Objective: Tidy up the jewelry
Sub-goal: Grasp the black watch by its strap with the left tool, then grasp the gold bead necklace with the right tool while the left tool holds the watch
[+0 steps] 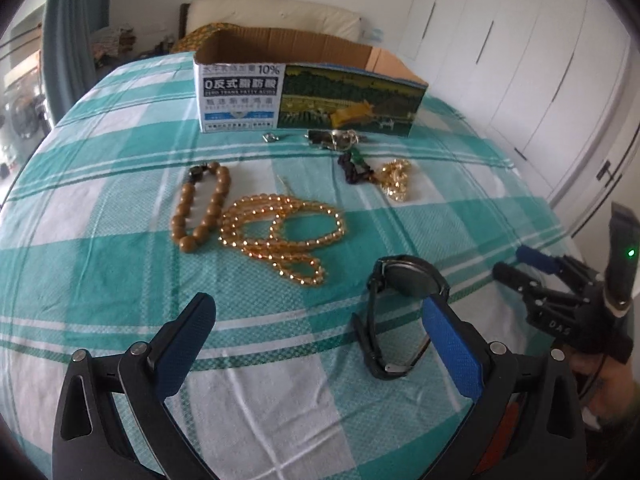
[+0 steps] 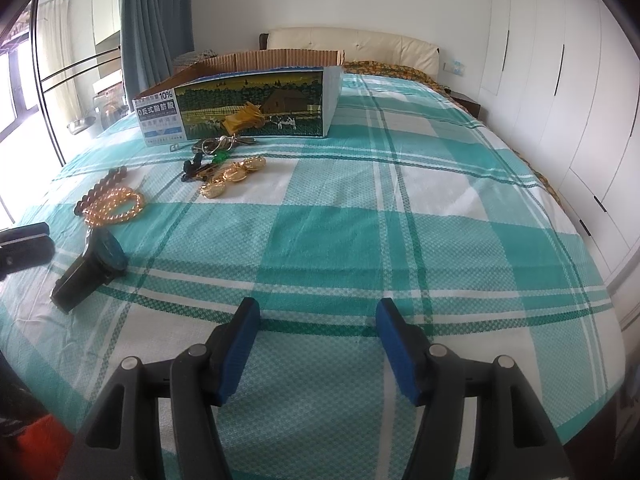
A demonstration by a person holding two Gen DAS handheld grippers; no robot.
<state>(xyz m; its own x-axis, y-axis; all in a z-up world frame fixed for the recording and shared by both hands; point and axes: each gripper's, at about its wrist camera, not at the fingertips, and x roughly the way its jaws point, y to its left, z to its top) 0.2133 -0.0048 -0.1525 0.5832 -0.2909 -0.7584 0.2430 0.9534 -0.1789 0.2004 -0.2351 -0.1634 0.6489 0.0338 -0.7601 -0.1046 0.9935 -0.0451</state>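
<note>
An open cardboard box (image 1: 308, 100) stands at the far side of the bed; it also shows in the right wrist view (image 2: 240, 106). In front of it lie a brown bead bracelet (image 1: 202, 206), an amber bead necklace (image 1: 280, 232), a gold chain (image 1: 396, 178), dark beads (image 1: 354, 168) and small metal pieces (image 1: 336, 138). A black watch (image 1: 400, 304) lies just ahead of my left gripper (image 1: 320, 316), which is open and empty, its right finger next to the watch. My right gripper (image 2: 318, 320) is open and empty over bare bedspread, the watch (image 2: 92, 268) to its left.
The teal and white checked bedspread (image 2: 400, 220) covers the bed. White wardrobe doors (image 2: 560, 80) line the right side. A headboard (image 2: 352, 46) and curtain (image 2: 156, 28) are at the back. The right gripper also shows in the left wrist view (image 1: 516, 262).
</note>
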